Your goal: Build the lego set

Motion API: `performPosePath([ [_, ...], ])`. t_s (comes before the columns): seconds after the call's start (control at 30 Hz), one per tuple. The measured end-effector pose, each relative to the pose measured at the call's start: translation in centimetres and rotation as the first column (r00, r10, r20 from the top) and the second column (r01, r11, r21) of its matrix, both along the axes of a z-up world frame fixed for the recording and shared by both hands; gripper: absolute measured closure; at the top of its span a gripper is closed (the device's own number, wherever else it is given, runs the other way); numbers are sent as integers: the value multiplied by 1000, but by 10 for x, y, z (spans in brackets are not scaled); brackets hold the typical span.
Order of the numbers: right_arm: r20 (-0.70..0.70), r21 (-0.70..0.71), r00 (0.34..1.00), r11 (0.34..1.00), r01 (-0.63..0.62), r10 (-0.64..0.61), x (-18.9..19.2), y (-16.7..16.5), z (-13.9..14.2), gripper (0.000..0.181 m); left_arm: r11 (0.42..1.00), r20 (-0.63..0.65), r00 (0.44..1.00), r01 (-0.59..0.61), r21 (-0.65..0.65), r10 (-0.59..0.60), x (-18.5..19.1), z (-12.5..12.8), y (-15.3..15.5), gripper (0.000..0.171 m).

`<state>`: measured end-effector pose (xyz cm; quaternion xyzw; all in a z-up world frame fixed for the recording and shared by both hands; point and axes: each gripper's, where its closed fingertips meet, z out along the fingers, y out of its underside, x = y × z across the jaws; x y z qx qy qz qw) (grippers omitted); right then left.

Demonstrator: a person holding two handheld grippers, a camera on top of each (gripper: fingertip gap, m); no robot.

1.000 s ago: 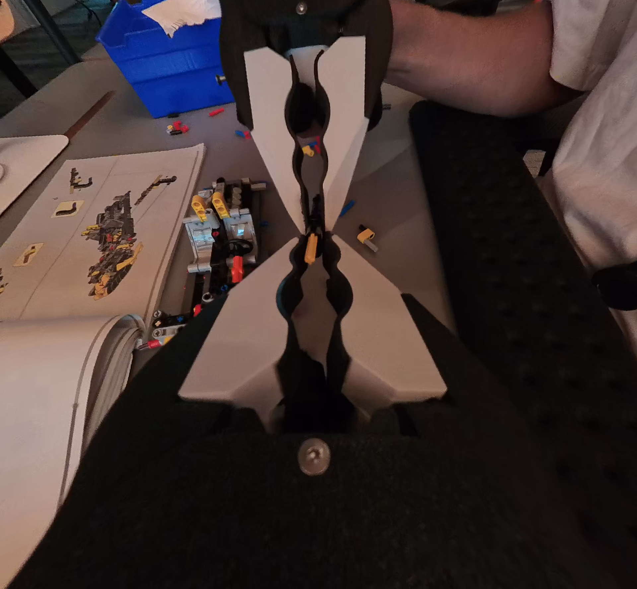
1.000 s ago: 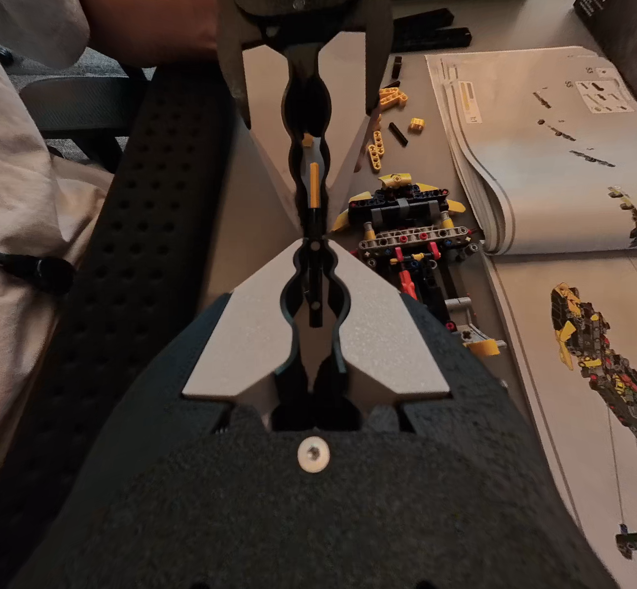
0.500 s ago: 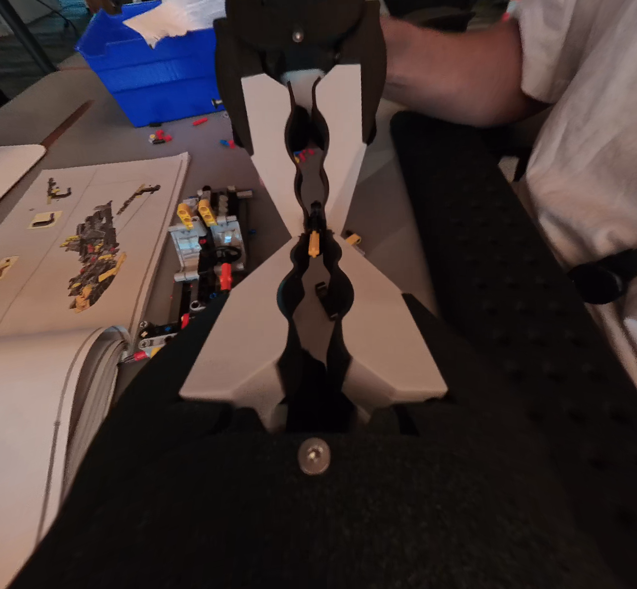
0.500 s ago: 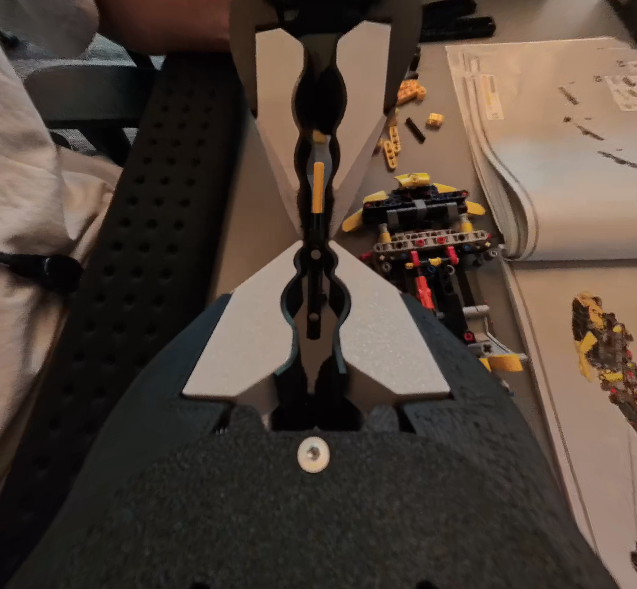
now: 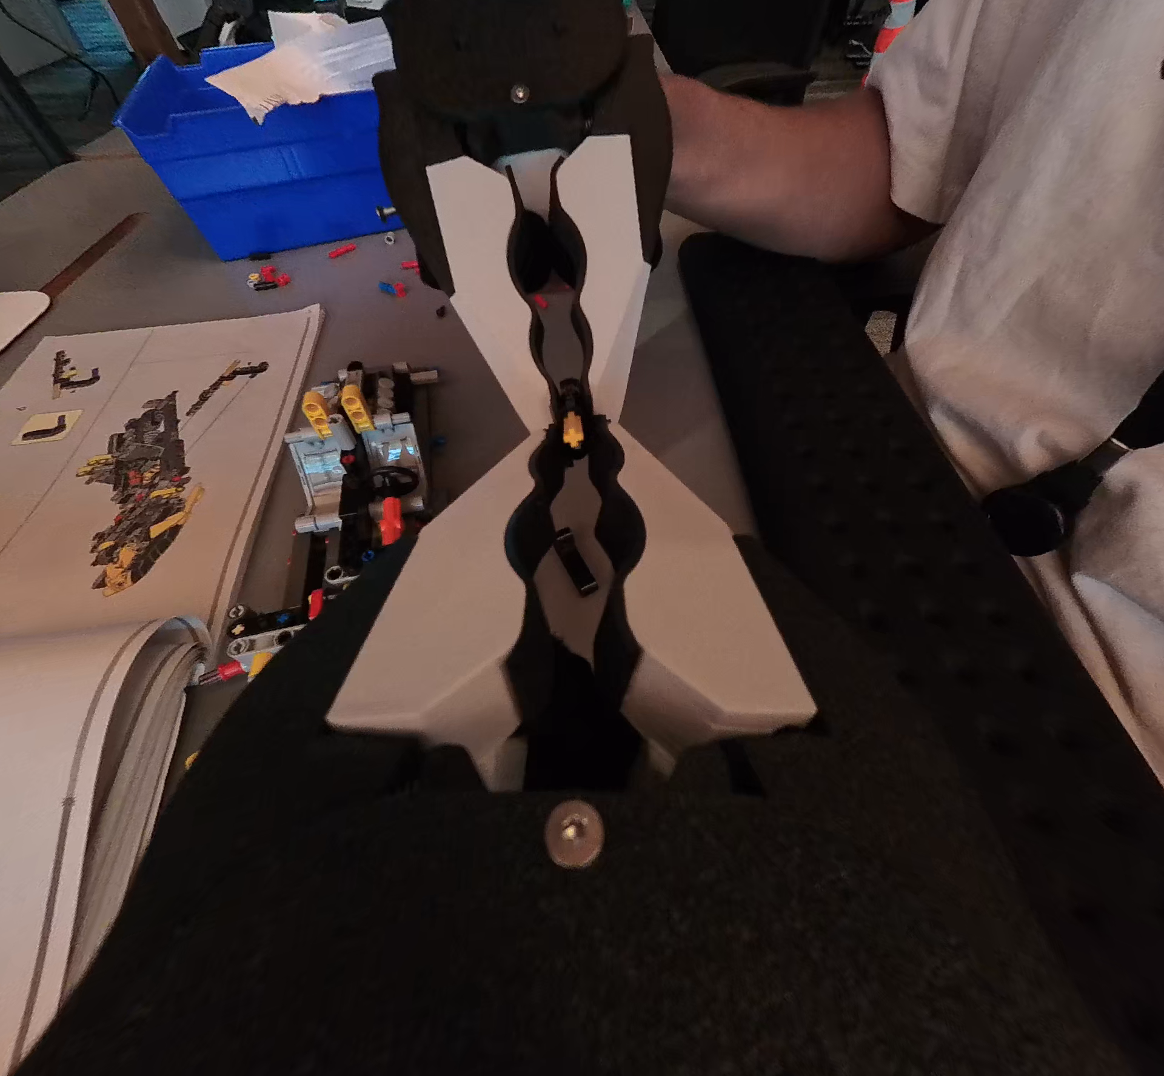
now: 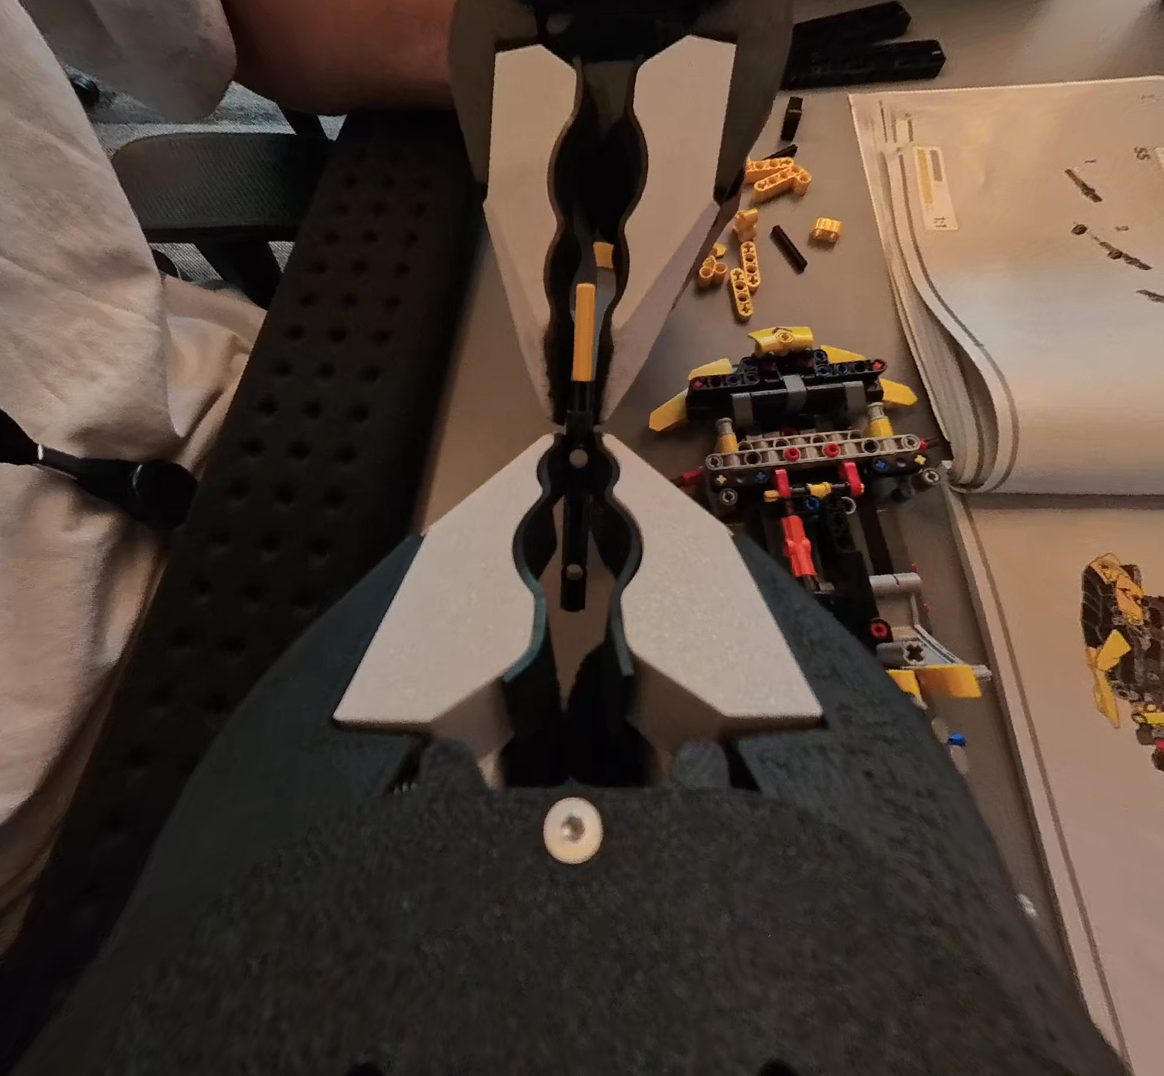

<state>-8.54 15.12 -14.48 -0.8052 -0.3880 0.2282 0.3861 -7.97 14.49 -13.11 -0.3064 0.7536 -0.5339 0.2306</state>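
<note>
My two grippers meet tip to tip above the table. My left gripper (image 5: pixel 572 438) is shut on a yellow axle (image 5: pixel 572 428). In the right wrist view this gripper (image 6: pixel 576 409) comes down from the top, with the axle (image 6: pixel 582 331) lying along its fingers. My right gripper (image 6: pixel 576 438) is shut on a thin black beam (image 6: pixel 573 542) whose far end meets the axle. In the left wrist view the right gripper (image 5: pixel 570 394) comes down from the top. The partly built black, grey and yellow model (image 6: pixel 812 466) lies on the table beside them; it also shows in the left wrist view (image 5: pixel 359 466).
An open instruction booklet (image 6: pixel 1039 290) lies beyond the model, also in the left wrist view (image 5: pixel 145 447). Loose yellow pieces (image 6: pixel 749 265) lie near it. A blue bin (image 5: pixel 264 164) stands at the back. A black perforated mat (image 5: pixel 850 479) and a person's arm (image 5: pixel 775 164) are on the other side. Both grippers' tips are close together, under 4 cm apart.
Both grippers stay shut and tip to tip. The pair has shifted slightly over the table. Less of the yellow axle shows between the tips in the left wrist view.
</note>
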Motion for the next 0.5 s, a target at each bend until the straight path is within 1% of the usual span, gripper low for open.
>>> performPosePath([
  [0.27, 3, 7, 1000, 1000, 9, -9, 3, -1, 4, 174, 999, 18, 1000, -11, -48, 12, 2, 7, 1, 166],
  [0.3, 7, -6, 1000, 1000, 11, -11, 5, -2, 3, 175, 998, 33, 999, -17, -66, 20, 1, 11, 4, 166],
  [0.33, 118, -59, 992, 997, 46, -39, 21, -4, -15, 175, 985, 91, 994, -42, -167, 58, -1, 33, 17, 166],
  [0.37, 221, -86, 972, 991, 101, -80, 43, -6, -35, 175, 951, 143, 984, -61, -305, 109, -6, 61, 39, 167],
  [0.4, 125, -110, 988, 989, 101, -87, 43, -9, -34, 175, 938, 173, 971, -98, -332, 162, -9, 74, 56, 167],
  [0.43, 1, -99, 996, 991, 93, -93, 36, -7, -20, 175, 959, 187, 964, -143, -244, 191, -8, 68, 60, 166],
  [0.47, 45, -96, 994, 990, 107, -103, 38, -6, -20, 175, 971, 194, 964, -149, -185, 184, -6, 62, 53, 166],
  [0.5, 91, -79, 991, 992, 101, -94, 37, -5, -19, 175, 979, 181, 971, -130, -160, 158, -6, 57, 43, 167],
])
